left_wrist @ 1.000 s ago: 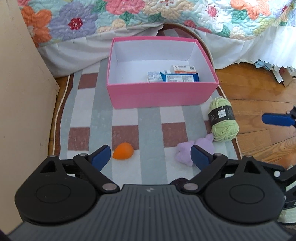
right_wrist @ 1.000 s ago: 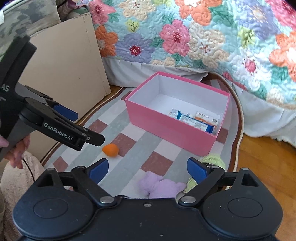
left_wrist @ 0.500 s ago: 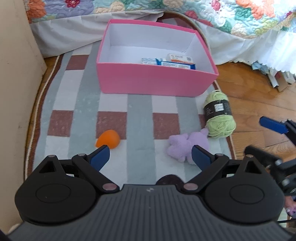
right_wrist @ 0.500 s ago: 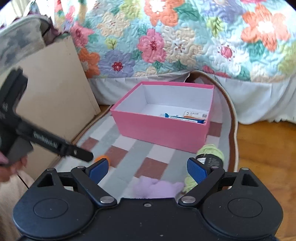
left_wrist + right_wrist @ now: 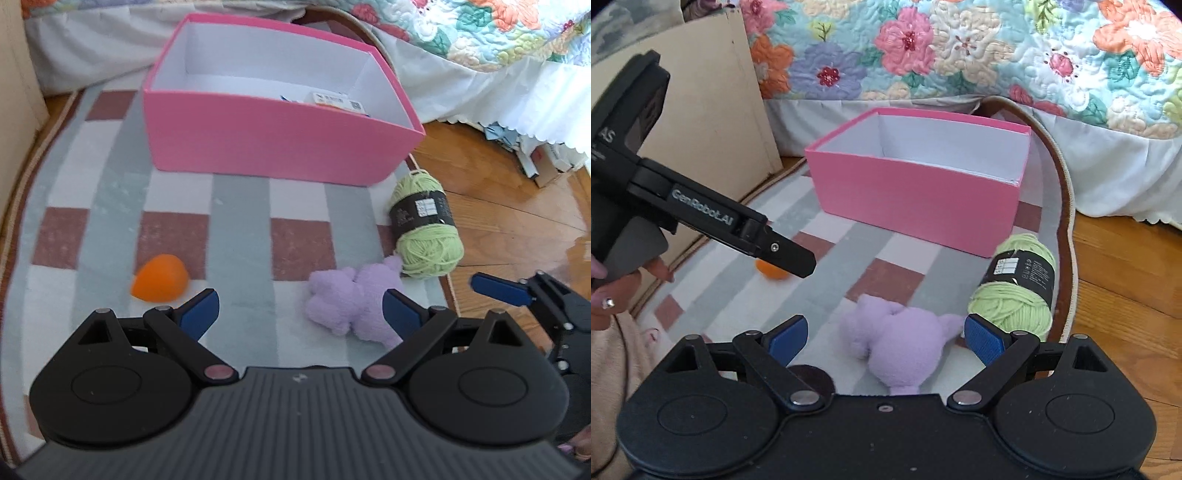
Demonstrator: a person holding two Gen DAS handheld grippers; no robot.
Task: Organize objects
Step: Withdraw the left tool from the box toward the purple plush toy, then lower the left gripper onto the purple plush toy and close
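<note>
Plush (image 5: 905,343) lies on the rug in front of the box (image 5: 916,206), beside the yarn (image 5: 1015,295); likely soft and light, so pinch its middle. Right gripper (image 5: 884,338) and left gripper (image 5: 301,310) gape, empty.

Both handheld units share one build: the left gripper (image 5: 300,314) and the right gripper (image 5: 884,338) each have a matte black ribbed housing, two round black side discs, triangular cut-outs at the outer corners, silver pivot screws at the linkage joints, and blue pads on the fingers (image 5: 983,341). In the right wrist view the left unit's black arm carries white "GenRobot.AI" lettering and a small screw near its tip. The person's left hand (image 5: 607,291) wears a ring with a stone, above a pale pink fuzzy garment (image 5: 618,354).
</note>
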